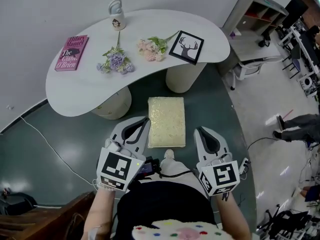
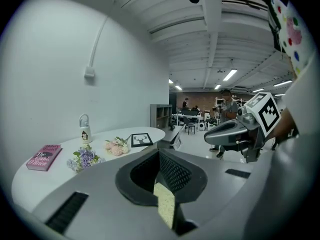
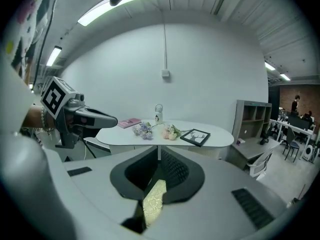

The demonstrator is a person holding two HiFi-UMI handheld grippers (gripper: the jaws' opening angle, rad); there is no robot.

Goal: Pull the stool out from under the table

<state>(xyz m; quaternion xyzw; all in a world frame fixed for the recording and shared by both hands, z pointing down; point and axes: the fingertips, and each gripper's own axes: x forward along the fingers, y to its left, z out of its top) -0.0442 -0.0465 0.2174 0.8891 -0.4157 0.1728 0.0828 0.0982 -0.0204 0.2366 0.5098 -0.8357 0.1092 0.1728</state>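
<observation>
both grippers have their jaws pressed together on nothing, the left gripper [image 1: 136, 126] just left of the stool [image 1: 166, 121] and the right gripper [image 1: 206, 138] just right of it. the stool stands on the floor in front of the table [image 1: 80, 86], its far end near the rim, between the two table legs [image 1: 114, 104]. more pulling could drive it into the person's feet, and shut jaws cannot catch it. a book [image 1: 71, 52], flowers [image 1: 117, 61], a picture [image 1: 186, 47] and a bottle [image 1: 117, 15] sit on top; a cable [image 1: 50, 146] lies on the floor to the left.
</observation>
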